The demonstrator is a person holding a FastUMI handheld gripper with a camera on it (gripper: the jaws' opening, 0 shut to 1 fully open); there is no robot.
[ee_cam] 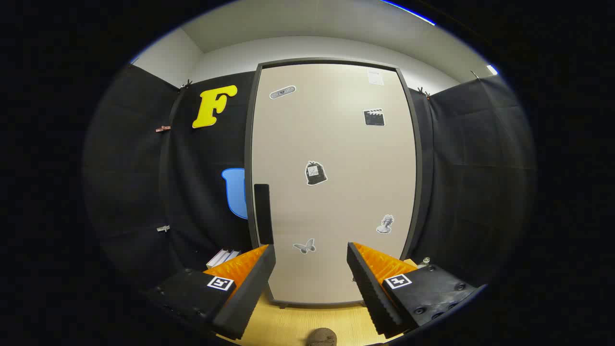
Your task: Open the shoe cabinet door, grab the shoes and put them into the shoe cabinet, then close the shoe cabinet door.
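Tongs (311, 252) spread wide, gripping nothing, facing the closed beige sticker-dotted shoe cabinet door (336, 192); its black vertical handle (263, 214) stands just above the left finger.

Shoe cabinet door (336, 192) beige, plain, dark grey frame; black vertical handle (263, 214) near its edge. Door carries black-and-white stickers: clapperboard (374, 117), bag (315, 173), grey butterfly (304, 247), grey bust (385, 224). Floor (298, 322) light yellow wood grain. Gripper (311, 254) fingers wide apart, each body with a black-and-white square marker (220, 283).
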